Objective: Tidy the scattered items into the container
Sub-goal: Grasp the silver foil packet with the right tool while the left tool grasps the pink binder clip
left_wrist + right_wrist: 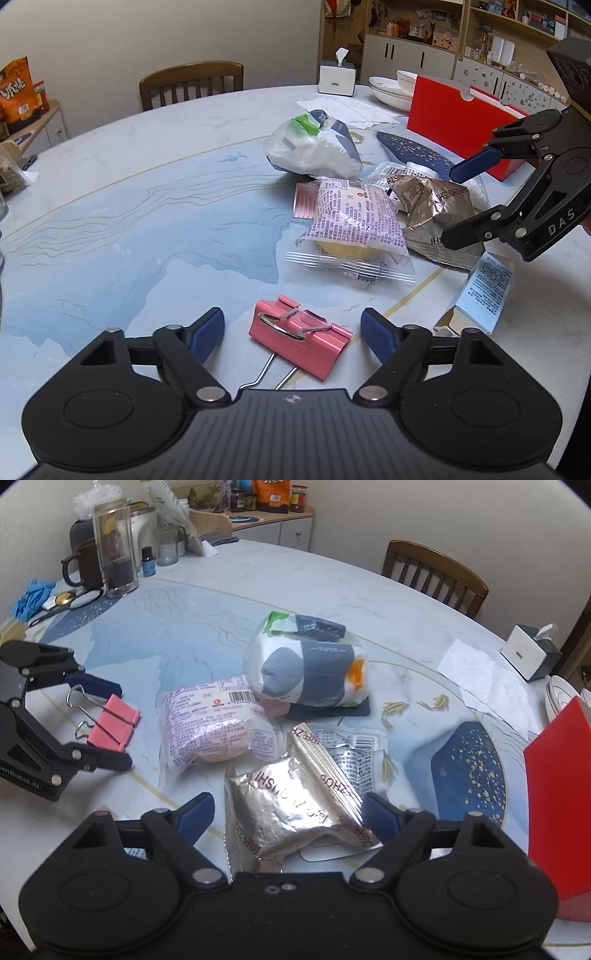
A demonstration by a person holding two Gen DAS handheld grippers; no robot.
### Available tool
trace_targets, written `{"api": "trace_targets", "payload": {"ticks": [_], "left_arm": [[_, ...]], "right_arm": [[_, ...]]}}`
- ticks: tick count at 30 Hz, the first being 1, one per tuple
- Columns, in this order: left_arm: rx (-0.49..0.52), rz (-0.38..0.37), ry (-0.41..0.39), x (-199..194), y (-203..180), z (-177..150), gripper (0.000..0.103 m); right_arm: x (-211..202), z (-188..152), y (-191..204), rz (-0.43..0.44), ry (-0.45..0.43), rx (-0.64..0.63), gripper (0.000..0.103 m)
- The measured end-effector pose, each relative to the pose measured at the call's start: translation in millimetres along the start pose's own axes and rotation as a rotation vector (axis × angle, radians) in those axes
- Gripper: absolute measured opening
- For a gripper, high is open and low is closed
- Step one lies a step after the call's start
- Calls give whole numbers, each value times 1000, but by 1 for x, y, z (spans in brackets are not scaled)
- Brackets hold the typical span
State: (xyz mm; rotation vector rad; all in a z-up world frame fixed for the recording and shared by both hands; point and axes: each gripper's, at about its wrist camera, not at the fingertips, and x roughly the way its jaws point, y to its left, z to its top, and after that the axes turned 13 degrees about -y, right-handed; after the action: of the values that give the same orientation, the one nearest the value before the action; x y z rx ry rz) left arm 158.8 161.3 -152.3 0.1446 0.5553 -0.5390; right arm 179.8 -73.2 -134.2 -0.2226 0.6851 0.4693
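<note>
Your left gripper [292,334] points steeply down at the table [147,206], jaws partly open and astride the pink binder clip [300,341]; the blue pads stand apart from the clip on either side, so nothing is gripped. The clip lies flat at 6 o'clock in the left wrist view, its wire handles pointing back toward the gripper body.

Your right gripper [289,816] is also pitched down, jaws partly open around the crumpled silver foil packet [291,812]. The right pad lies against or just beside the packet's edge; the left pad stands clear of it. No firm grip shows.

The left wrist view alone shows the red container [454,122] in full: upright at 1 o'clock, beyond the pile, with stacked white dishes [388,90] and a tissue box [337,75] behind it. It also shows a light blue carton [485,291] at 3 o'clock.

The right wrist view alone shows the glassware and mug [83,566] at 10 o'clock and the packet lying between the right jaws. There the container is only a red wall at 3 o'clock.

Both views show the clear-wrapped bun [351,229] and the paper tissue pack [314,147] mid-table.
</note>
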Motion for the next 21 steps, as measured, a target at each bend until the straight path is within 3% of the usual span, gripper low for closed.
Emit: {"api": "trace_targets", "payload": {"ticks": [3, 6, 13, 21], "left_arm": [[-4, 14, -6, -1, 0, 0, 72], [-2, 25, -9, -2, -1, 1, 58], [-17, 44, -2, -1, -1, 3, 57], [-55, 58, -4, -2, -1, 11, 57]], "right_arm": [[3, -2, 3, -6, 10, -24, 80], [2, -3, 4, -8, 8, -26, 73], [-1, -1, 2, -3, -6, -21, 62], [-7, 2, -8, -11, -15, 23, 59]]}}
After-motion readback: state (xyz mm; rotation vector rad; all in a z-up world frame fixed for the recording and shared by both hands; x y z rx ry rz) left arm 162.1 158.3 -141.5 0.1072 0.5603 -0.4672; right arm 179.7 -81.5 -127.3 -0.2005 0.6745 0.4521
